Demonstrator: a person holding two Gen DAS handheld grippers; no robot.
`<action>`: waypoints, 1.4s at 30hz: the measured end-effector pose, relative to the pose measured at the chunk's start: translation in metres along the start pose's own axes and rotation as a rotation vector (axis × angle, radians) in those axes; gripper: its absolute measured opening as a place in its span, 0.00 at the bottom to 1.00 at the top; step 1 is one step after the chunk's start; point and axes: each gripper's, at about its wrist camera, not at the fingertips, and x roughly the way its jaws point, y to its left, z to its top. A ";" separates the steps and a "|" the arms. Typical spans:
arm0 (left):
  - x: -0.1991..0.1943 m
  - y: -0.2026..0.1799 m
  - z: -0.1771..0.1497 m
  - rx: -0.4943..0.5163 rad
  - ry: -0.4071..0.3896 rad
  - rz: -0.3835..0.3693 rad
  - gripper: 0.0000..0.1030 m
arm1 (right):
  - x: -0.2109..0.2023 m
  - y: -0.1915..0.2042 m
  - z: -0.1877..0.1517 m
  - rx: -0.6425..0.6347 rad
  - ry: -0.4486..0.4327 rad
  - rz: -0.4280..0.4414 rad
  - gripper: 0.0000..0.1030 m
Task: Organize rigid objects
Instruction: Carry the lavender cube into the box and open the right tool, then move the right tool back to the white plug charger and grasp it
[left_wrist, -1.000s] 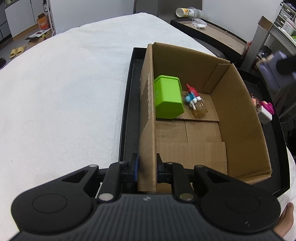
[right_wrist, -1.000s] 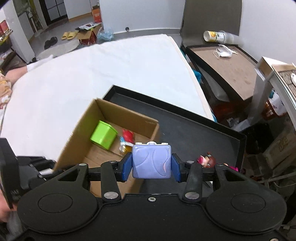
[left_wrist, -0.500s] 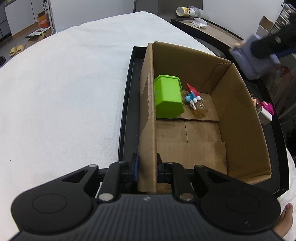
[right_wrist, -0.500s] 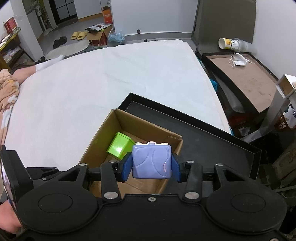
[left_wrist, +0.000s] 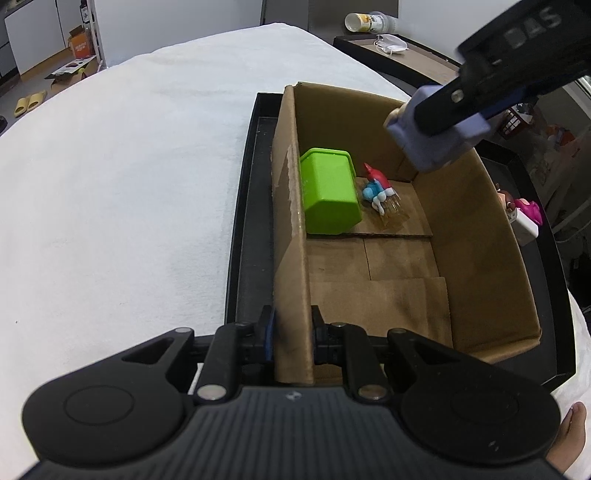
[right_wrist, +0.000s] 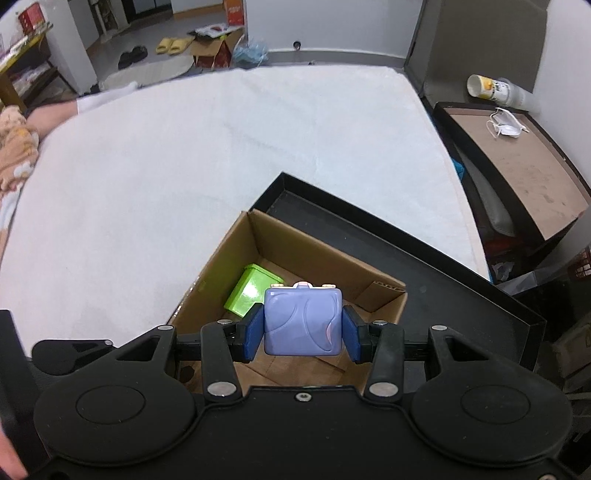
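Lilac case (right_wrist: 303, 321) is pinched between the right gripper (right_wrist: 303, 329) pads, held above the cardboard box (left_wrist: 472, 236). Inside the box lie a green bin (left_wrist: 328, 192) and a small figure (left_wrist: 376, 186). Left gripper (left_wrist: 291, 328) clamps the box wall. Box sits in a black tray (left_wrist: 243, 221) on the bed (left_wrist: 129, 166).

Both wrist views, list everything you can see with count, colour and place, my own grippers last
cardboard box: 1, brown, in the black tray
black tray: 1, on the white bed
white bed: 1, under the tray
green container: 1, on its side, far left corner of the box
small figure: 1, red, blue and white, beside the green container
pink doll: 1, in the tray, right of the box
purple case: 1, held above the box
left gripper: fingers clamp the box's left wall
right gripper: fingers grip the purple case
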 end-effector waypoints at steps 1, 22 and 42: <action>0.001 0.000 0.000 0.002 -0.002 -0.001 0.15 | 0.004 0.000 0.001 -0.006 0.008 -0.006 0.42; 0.003 0.010 -0.001 -0.030 0.002 -0.023 0.16 | 0.008 -0.028 -0.002 0.028 0.006 -0.108 0.42; 0.005 0.005 0.003 -0.024 0.011 -0.002 0.16 | -0.012 -0.088 -0.042 0.137 0.018 -0.093 0.49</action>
